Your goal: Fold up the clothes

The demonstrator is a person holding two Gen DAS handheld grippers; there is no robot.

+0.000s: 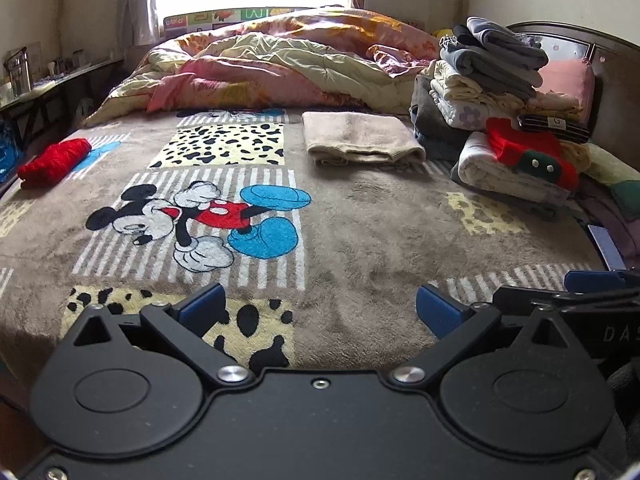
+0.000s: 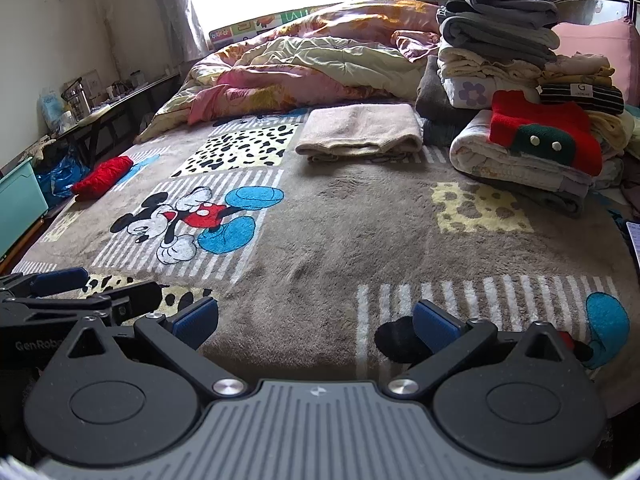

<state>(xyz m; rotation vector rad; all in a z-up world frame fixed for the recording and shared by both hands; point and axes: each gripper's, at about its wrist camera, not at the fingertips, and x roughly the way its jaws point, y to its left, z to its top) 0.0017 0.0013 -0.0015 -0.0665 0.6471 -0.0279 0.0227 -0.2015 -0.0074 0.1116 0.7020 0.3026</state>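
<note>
A folded beige garment [image 1: 360, 138] lies on the Mickey Mouse blanket [image 1: 360, 220] at mid-bed; it also shows in the right wrist view [image 2: 360, 130]. A red rolled garment [image 1: 54, 162] lies near the left edge, also in the right wrist view [image 2: 104, 176]. A red knit piece with a green patch [image 1: 528, 152] tops a pile at right, also in the right wrist view [image 2: 544, 132]. My left gripper [image 1: 320, 312] is open and empty above the blanket's near edge. My right gripper [image 2: 316, 320] is open and empty beside it, also above the blanket.
Stacks of folded clothes [image 2: 500, 52] stand at the far right by the dark headboard [image 1: 600, 64]. A crumpled floral quilt [image 1: 280, 64] fills the far end under the window. A cluttered side table [image 2: 92, 108] and a teal bin [image 2: 20, 200] stand left of the bed.
</note>
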